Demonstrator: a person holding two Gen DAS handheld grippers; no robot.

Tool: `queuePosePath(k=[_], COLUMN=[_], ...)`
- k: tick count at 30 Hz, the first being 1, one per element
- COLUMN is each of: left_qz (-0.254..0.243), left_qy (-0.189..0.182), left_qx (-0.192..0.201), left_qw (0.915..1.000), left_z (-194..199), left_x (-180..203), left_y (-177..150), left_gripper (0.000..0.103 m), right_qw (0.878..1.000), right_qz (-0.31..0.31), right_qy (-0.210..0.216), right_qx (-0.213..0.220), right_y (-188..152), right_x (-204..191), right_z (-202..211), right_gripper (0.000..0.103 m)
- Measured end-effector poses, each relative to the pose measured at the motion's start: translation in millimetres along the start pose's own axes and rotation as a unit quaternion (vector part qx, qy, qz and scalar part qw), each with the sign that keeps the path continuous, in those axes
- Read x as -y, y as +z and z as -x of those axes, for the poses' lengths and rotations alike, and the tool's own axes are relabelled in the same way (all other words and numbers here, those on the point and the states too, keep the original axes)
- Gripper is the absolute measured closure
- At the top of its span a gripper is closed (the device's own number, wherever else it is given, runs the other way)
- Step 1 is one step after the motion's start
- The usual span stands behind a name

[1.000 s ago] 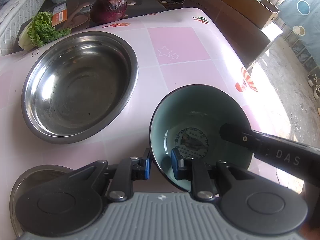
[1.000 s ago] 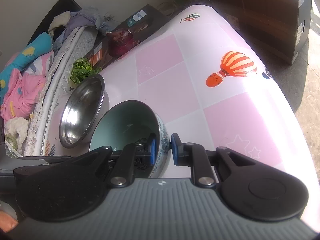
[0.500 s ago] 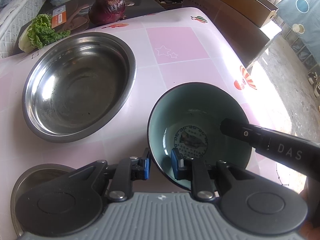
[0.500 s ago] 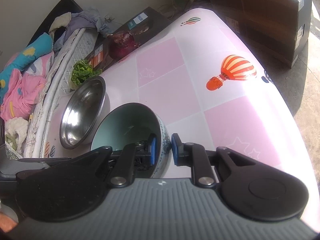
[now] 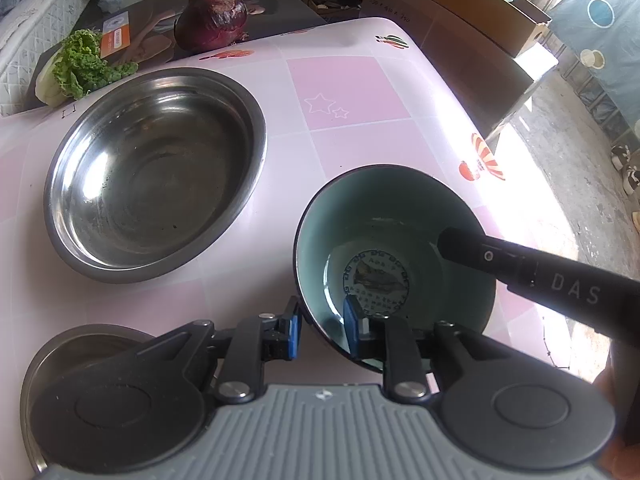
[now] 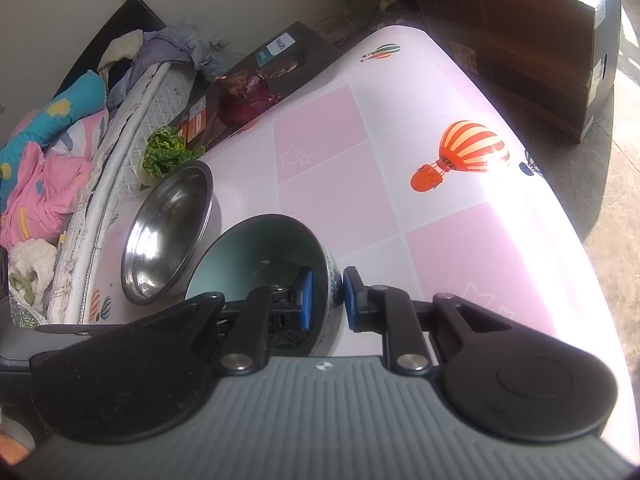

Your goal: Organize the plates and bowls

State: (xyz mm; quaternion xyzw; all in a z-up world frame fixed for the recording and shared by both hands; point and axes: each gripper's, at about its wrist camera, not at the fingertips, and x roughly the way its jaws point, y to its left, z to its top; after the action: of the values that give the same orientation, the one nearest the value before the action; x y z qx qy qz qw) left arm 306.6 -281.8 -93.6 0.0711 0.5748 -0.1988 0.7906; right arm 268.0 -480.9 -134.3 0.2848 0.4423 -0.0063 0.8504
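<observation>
The ceramic bowl (image 5: 394, 248), dark outside, pale green inside with a printed medallion at the bottom, sits over the pink-checked tabletop (image 5: 352, 92), near its right edge and just right of the large steel basin (image 5: 154, 172). I have both tools clamped on its rim: my left tool (image 5: 320, 330) pinches the near wall, one blue pad outside and one inside, and my right tool (image 6: 325, 298) pinches the opposite wall the same way, its arm showing across the bowl in the left view. Both stand narrow, closed on the wall. From these views I cannot tell whether the bowl's foot rests on the tabletop or hangs just above it. I judge the step in hand to be carrying this bowl with a two-handed hold toward a stacking place, most likely the steel basin, the wider vessel. The next move calls for both hands travelling together at one height, so the rim does not twist between the pads, then lowering the bowl centred in the basin before either tool lets go. A smaller steel dish (image 5: 80, 344) lies at the near left corner, partly hidden under my left tool, and should be cleared. The lettuce (image 5: 86, 66) and red onion (image 5: 212, 20) beyond the basin are out of the way.
</observation>
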Motion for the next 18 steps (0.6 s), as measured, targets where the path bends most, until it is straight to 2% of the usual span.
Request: queuePosePath(k=[18], left_qz=[0.0], left_qy=[0.0], left_qx=[-0.003], left_qw=[1.0], left_z=[-4], left_x=[-1], left_y=[0], left_gripper=[0.081], right_qw=[1.0], right_qz=[-0.013], right_qy=[0.003], right_qx=[-0.018], right_y=[-5], right_x=[3], right_z=[-15], right_gripper=[0.086])
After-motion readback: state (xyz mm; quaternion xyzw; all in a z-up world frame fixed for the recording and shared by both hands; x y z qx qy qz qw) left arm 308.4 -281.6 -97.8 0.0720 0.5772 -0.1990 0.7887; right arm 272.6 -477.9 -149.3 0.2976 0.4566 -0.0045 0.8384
